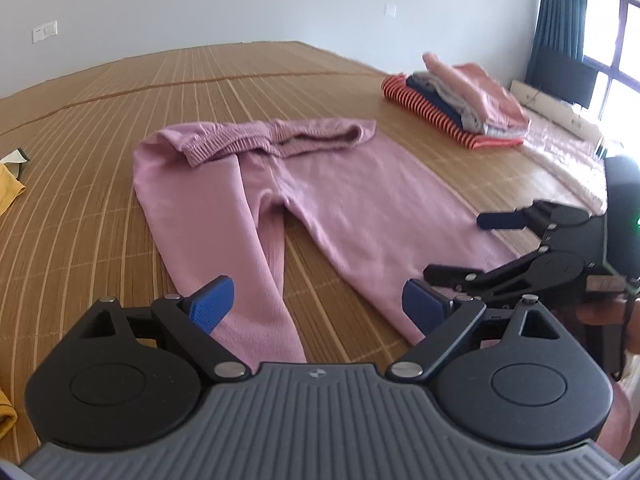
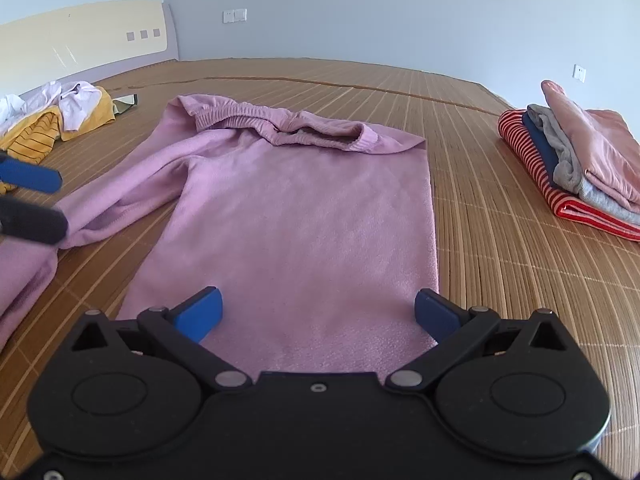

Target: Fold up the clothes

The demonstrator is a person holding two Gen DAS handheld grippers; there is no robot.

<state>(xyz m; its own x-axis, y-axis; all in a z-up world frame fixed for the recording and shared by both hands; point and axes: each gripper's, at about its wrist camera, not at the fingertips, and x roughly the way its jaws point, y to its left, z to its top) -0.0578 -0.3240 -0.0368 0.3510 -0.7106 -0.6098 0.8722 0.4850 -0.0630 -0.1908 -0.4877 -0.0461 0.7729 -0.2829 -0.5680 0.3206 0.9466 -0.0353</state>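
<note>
We see the pink trousers (image 1: pixel 256 184) spread flat on the bamboo mat (image 1: pixel 80 208), waistband bunched at the far end, legs running toward us. Our left gripper (image 1: pixel 318 306) hovers over the gap between the two legs, its blue pads wide apart and holding nothing. Our right gripper (image 2: pixel 318 312) sits above the right leg near its hem, also spread wide and empty; the hem itself is hidden behind its body.

To the right, well apart from the trousers, lies a folded stack (image 2: pixel 576 160): pink on top, grey and navy beneath, a red striped piece at the bottom. Only the right wrist view shows the loose heap of yellow and white clothes (image 2: pixel 52 120) at far left and the headboard (image 2: pixel 80 40). The left view alone shows the curtain (image 1: pixel 560 12) and window.
</note>
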